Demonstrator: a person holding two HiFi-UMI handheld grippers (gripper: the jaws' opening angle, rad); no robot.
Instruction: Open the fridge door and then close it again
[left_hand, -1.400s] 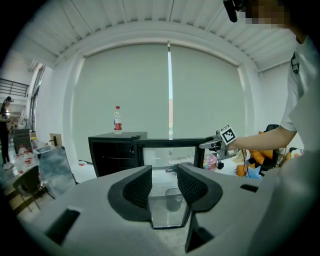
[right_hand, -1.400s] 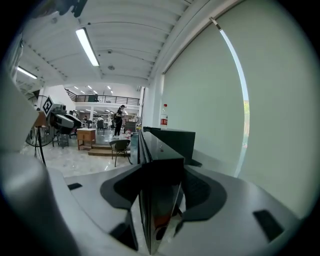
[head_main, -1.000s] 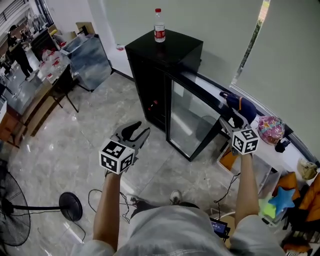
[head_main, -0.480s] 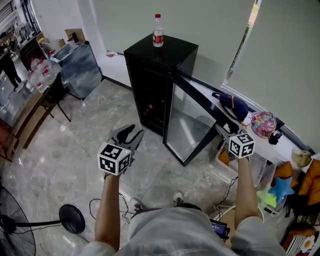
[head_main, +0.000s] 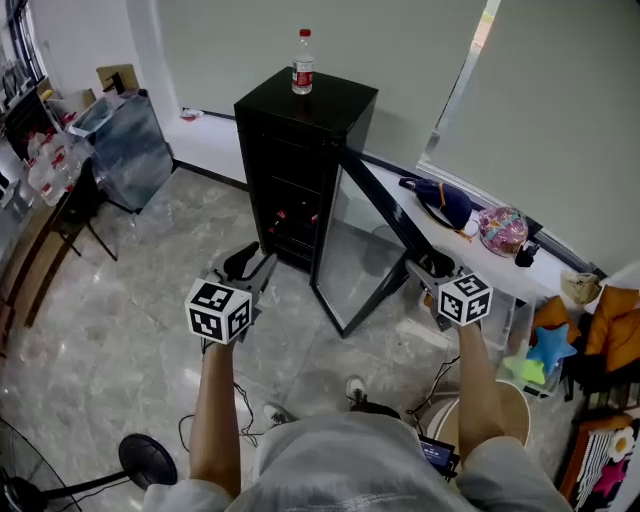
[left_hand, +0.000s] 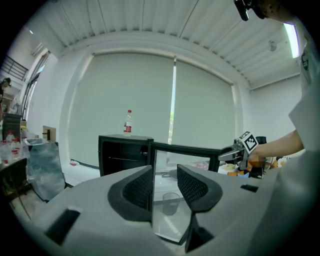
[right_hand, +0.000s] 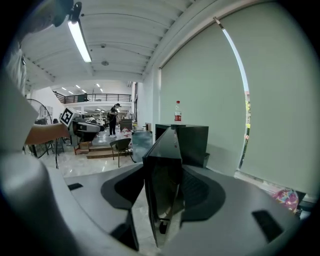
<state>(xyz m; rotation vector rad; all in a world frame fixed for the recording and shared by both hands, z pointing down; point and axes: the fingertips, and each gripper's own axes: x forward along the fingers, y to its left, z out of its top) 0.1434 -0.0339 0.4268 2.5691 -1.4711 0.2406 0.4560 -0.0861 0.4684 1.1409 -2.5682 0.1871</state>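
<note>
A black fridge (head_main: 300, 130) stands by the wall with a water bottle (head_main: 301, 62) on top. Its glass door (head_main: 355, 250) stands wide open. My right gripper (head_main: 420, 270) is at the door's free edge. In the right gripper view that edge (right_hand: 162, 175) runs between the pads, which close on both of its sides. My left gripper (head_main: 248, 265) hovers over the floor in front of the fridge. It is open and empty (left_hand: 164, 187), and past it I see the open cabinet (left_hand: 122, 155) and the right gripper (left_hand: 227, 154).
A white sill (head_main: 470, 250) behind the door holds a cap (head_main: 440, 200) and a pink bundle (head_main: 502, 230). Toys and bags (head_main: 560, 340) crowd the right side. A fan base (head_main: 148, 460) and a cable lie on the floor at lower left. Chairs and tables (head_main: 60, 190) stand at left.
The right gripper has moved left with the door's free edge, and the door has swung somewhat back toward the fridge front. The left gripper has drifted slightly left, staying open.
</note>
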